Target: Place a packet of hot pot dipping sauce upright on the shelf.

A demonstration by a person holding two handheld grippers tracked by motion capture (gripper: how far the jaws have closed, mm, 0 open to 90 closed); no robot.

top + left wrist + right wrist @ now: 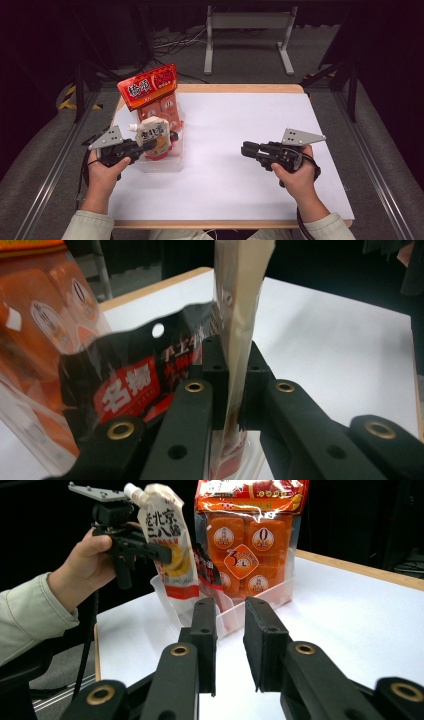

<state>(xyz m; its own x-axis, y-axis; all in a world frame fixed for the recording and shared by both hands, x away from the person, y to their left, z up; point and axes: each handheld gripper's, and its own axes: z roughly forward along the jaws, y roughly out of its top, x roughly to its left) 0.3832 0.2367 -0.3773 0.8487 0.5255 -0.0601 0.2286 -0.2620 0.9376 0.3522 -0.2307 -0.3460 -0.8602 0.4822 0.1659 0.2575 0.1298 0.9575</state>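
Spouted pouch (154,137): flat, cream-white flexible pack with printed characters, a yellow-orange picture low on its face and a red band at the bottom; small white screw spout (131,490) at one top corner. Held upright at about 9 o'clock on the tabletop (240,165), its lower end inside a clear bin (167,162).

Left gripper (145,145): jaws clenched on the pouch. In the left gripper view the pouch (240,315) shows edge-on as a thin, slightly creased cream strip pinched between the two black pads. The hand (87,560) grips the gripper's handle; a pale sleeve (27,615) covers the forearm.

Bin: shallow, rectangular, see-through plastic with thin walls, sitting on the white tabletop.

In the bin behind the pouch: a tall orange bag (155,97) of glossy film with a red header, showing square orange packets with round labels inside. Between the two, a smaller black-and-red crinkled packet (135,375) with a punched hang hole, just beside the pouch.

Right gripper (245,149): at about 3 o'clock, well apart from the bin, lying level, pointing toward the bin. Jaws released, a narrow gap between the pads (265,645), nothing in it.

Tabletop: white, matte sheet with a wooden edge (240,88).
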